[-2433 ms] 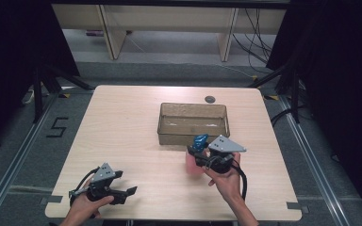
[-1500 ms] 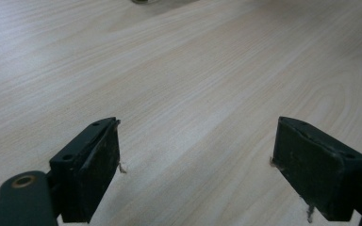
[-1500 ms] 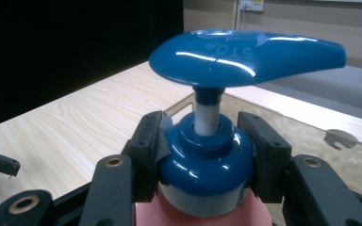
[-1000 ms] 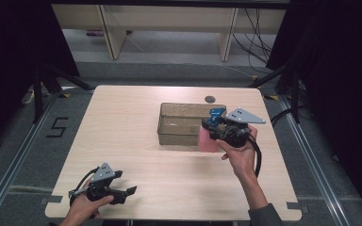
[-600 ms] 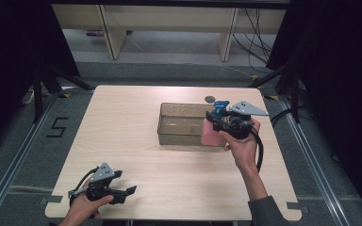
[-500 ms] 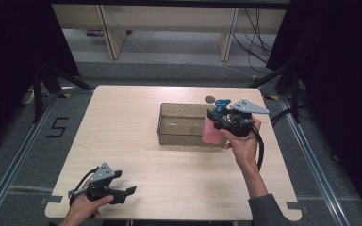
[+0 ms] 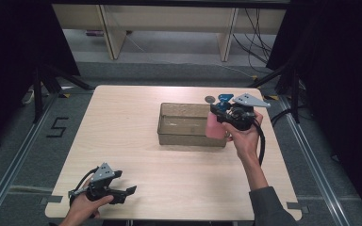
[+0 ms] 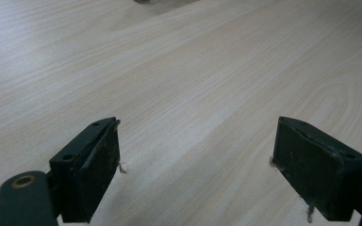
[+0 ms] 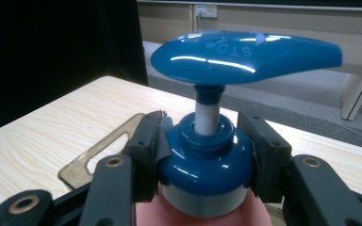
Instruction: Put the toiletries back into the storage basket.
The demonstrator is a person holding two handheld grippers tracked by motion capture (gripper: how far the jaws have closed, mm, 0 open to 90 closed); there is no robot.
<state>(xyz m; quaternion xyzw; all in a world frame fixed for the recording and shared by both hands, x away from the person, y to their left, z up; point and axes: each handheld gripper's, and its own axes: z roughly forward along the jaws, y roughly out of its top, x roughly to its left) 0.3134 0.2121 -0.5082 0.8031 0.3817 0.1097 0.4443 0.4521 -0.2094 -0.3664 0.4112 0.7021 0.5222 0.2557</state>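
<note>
A pink pump bottle [image 7: 213, 126] with a blue pump head [image 7: 224, 99] hangs upright at the right end of the clear brownish bin [image 7: 188, 138]. My right gripper [image 7: 222, 113] is shut on the bottle's blue collar [image 9: 206, 162]. In the right gripper view both pads press the collar from either side, the wide pump head [image 9: 245, 49] stands above them, and the bin's rim [image 9: 99, 149] lies below left. My left gripper [image 7: 124, 182] rests on the table's front left corner. Its jaws stand wide apart over bare wood in the left gripper view [image 8: 195, 174].
The wooden table [image 7: 122, 122] carries a small dark round object [image 7: 209, 99] just behind the bin's right corner. The bin's inside looks bare. Dark floor and metal rails surround the table, and shelving legs stand at the back.
My right gripper has carried the pink bottle from in front of the bin away and to the right, up to the bin's right end. The left gripper has stayed put.
</note>
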